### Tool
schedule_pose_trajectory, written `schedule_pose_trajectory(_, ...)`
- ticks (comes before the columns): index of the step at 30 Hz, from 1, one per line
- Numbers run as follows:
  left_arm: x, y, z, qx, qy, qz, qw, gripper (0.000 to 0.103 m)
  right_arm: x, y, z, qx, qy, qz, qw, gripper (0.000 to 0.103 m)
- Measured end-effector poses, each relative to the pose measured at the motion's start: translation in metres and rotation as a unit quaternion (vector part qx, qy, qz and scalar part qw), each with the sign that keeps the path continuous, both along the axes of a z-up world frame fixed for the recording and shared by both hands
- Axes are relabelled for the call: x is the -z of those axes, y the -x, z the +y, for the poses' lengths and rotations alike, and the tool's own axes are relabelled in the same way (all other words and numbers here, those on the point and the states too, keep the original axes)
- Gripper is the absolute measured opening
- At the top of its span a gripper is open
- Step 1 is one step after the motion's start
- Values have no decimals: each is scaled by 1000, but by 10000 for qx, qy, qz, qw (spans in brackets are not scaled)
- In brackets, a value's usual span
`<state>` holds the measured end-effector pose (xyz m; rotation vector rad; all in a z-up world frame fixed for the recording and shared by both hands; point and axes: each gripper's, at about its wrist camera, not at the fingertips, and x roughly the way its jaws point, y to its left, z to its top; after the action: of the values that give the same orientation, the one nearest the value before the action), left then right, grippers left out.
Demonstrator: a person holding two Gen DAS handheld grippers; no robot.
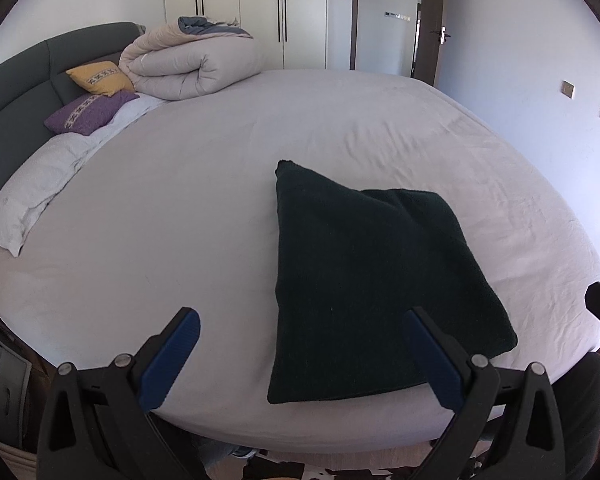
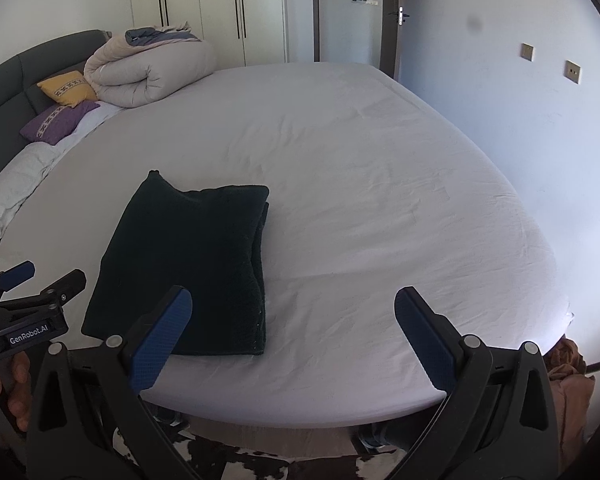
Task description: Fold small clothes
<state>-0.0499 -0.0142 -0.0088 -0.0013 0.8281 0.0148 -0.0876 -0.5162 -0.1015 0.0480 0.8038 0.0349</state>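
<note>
Dark knit cloth point(image 1: 364, 280) lies folded on the bed point(image 1: 180, 220), near its front edge, one corner poking out at 11 o'clock. Both hand-held grippers hover empty with fingers spread: the left point(image 1: 300, 354) straddles the cloth's near edge, the right point(image 2: 294, 338) sits at its 3 o'clock. Risks: pinching only the top layer would peel the stack apart; dragging toward 6 o'clock could pull it off the bed.

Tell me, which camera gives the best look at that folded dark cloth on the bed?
The right wrist view: the folded dark cloth lies almost whole, its stacked layers showing along the right edge. The left wrist view shows the cloth larger, but the left gripper has one finger across its near corner.
</note>
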Motion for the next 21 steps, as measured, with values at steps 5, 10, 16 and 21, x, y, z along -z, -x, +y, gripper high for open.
schedule_pose_trajectory(5,4,-2,0,-9,9,29,10000,103,5,-4,2,-46,-20,77,10000,103)
schedule_pose_trajectory(10,7,-4,4,-58,45,71,9999,103,7,-8,5,-51,-25,112,9999,103)
schedule_pose_trajectory(16,10,-6,4,-67,51,105,9999,103,8,-13,12,-74,2,146,9999,103)
schedule_pose_trajectory(21,12,-6,3,-68,57,124,9999,103,11,-19,20,-97,31,163,9998,103)
